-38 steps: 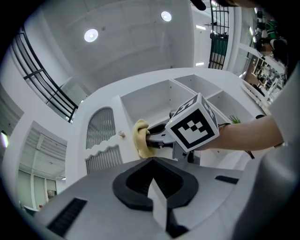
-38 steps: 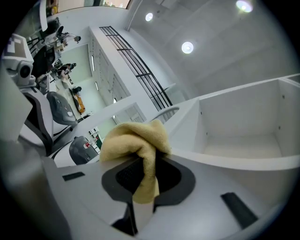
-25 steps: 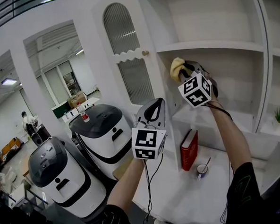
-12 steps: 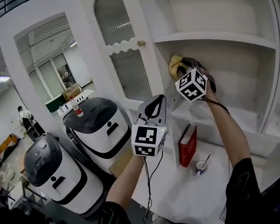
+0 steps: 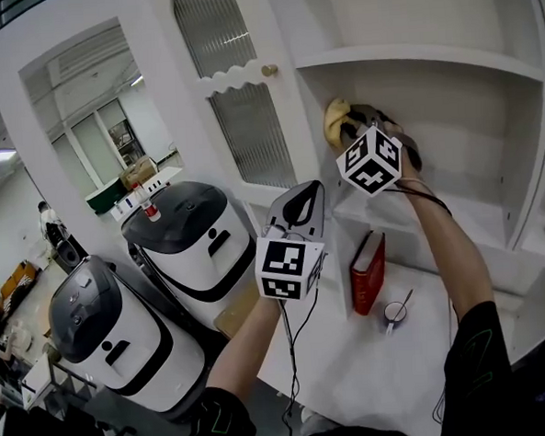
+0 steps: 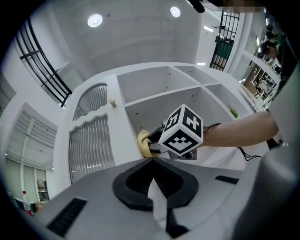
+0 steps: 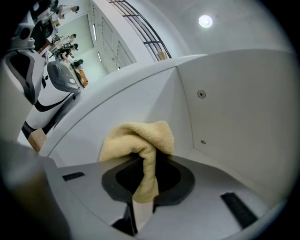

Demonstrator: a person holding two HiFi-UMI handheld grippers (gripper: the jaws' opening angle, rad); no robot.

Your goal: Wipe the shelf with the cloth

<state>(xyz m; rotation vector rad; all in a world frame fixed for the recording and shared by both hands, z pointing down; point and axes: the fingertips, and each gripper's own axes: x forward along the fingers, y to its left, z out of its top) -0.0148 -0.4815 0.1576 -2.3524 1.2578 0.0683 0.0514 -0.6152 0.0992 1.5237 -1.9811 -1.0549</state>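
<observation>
Right gripper (image 5: 352, 126): raised into the middle bay of the white shelf unit (image 5: 456, 215), with its jaws clamped on a bunched yellow terry cloth (image 5: 337, 121).
Yellow cloth: its bulk bulges out ahead of the jaws and one tail hangs back between them. It sits in the bay's left rear corner, under the upper board and hard by the side wall. From here I cannot tell whether it touches the wall.
Left gripper (image 5: 301, 201): held lower, out in front of the unit and well apart from the cloth. Its jaws are pressed together with nothing in them.
Lower bay: a red hardback book (image 5: 368, 271) stands upright, with a small cup holding a spoon (image 5: 394, 314) just beside it on the white surface.
Left of the unit: an arched cabinet door with ribbed glass (image 5: 233, 95). Below it stand two white-and-black rounded machines (image 5: 187, 250).
</observation>
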